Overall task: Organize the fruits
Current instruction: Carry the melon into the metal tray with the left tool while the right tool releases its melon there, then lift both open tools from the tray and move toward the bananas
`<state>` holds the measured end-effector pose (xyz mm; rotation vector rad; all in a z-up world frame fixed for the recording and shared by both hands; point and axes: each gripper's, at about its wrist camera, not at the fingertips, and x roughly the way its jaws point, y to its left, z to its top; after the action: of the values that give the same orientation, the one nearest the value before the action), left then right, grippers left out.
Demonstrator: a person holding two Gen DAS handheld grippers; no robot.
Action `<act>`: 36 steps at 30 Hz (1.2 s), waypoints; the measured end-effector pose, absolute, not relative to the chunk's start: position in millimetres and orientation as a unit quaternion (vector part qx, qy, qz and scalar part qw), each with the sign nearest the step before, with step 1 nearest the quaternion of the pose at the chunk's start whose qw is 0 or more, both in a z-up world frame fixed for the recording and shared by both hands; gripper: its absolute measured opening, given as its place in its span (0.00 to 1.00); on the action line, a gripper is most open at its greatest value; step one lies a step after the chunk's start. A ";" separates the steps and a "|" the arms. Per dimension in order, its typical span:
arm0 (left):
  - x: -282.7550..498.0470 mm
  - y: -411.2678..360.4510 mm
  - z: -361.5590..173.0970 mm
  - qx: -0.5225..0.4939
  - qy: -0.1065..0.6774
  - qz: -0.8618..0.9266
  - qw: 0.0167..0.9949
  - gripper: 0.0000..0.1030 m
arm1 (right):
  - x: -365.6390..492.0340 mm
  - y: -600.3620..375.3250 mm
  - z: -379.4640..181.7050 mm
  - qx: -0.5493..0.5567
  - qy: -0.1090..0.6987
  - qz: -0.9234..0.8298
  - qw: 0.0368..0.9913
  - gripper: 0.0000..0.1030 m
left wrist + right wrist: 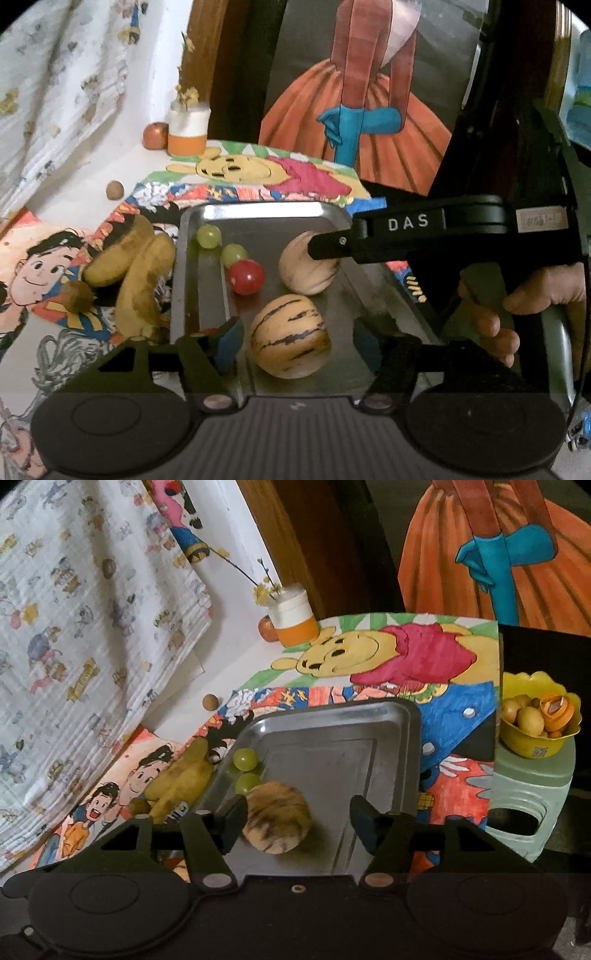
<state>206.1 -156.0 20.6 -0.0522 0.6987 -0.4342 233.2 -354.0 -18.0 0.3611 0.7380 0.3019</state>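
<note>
two striped melons are seen in the left wrist view, both resting in the metal tray (258, 212). the near striped melon (290, 336) lies between the fingers of the left gripper (295, 341), whose jaws stand apart, pads clear of the rind — nothing is gripped. the far melon (308, 264) is partly covered by a finger of the right gripper (328, 245). two green grapes (208, 236) and a red cherry tomato (245, 277) sit nearby; bananas (129, 266) lie outside the tray.

in the right wrist view, a blurred melon (277, 818) is found just inside the left finger of the parted, empty jaws. the melons are judged firm, smooth and liable to roll — best taken across the widest middle.
</note>
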 end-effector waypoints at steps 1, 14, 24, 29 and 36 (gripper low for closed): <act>202.7 -153.8 23.6 -0.028 0.335 -0.210 0.918 0.74 | 229.9 -354.5 -14.4 0.175 0.354 0.146 0.907 0.70; 150.6 -108.4 65.9 -0.065 0.274 -0.145 0.949 1.00 | 170.7 -345.4 29.5 0.163 0.308 0.157 0.924 0.95; 109.2 -74.5 79.0 -0.078 0.258 -0.108 0.957 1.00 | 111.2 -321.7 49.2 0.119 0.288 0.167 0.935 0.99; 92.8 -55.9 82.3 -0.091 0.250 -0.089 0.960 1.00 | 84.8 -307.9 50.3 0.099 0.293 0.171 0.935 0.99; 70.5 -30.8 77.7 -0.091 0.252 -0.062 0.962 1.00 | 55.2 -288.0 42.4 0.080 0.321 0.178 0.927 0.99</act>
<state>70.5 -30.8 77.7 -0.1835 0.5101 -0.1248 55.2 -288.0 42.4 0.1637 0.6587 0.3641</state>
